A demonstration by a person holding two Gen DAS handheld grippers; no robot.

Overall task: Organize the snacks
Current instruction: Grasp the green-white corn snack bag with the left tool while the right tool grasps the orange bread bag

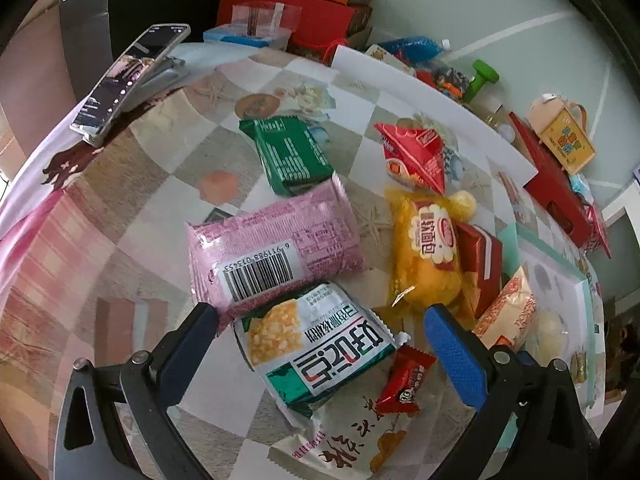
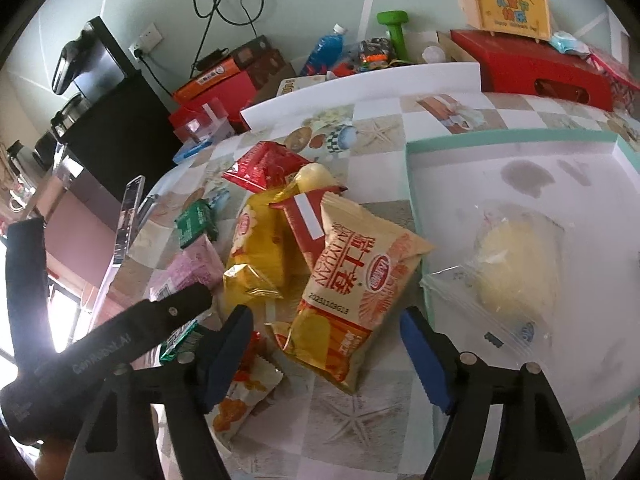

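Note:
Several snack packets lie in a pile on the patterned table. In the left wrist view my left gripper (image 1: 320, 344) is open, its blue fingers either side of a white-and-green cracker packet (image 1: 320, 344), with a pink packet (image 1: 276, 248), a green packet (image 1: 290, 154), a yellow bread packet (image 1: 430, 252) and a small red candy (image 1: 404, 380) around it. In the right wrist view my right gripper (image 2: 326, 348) is open just above an orange-yellow chip packet (image 2: 356, 284). A white tray with a mint rim (image 2: 416, 184) at the right holds a clear-wrapped pale bun (image 2: 516, 264).
A phone on a stand (image 1: 128, 76) stands at the table's far left. Red boxes (image 2: 536, 64), a blue bottle (image 2: 326, 46), a green dumbbell (image 2: 394, 28) and a yellow bag (image 2: 508, 4) crowd the back edge. The left gripper's body (image 2: 120, 340) shows at lower left.

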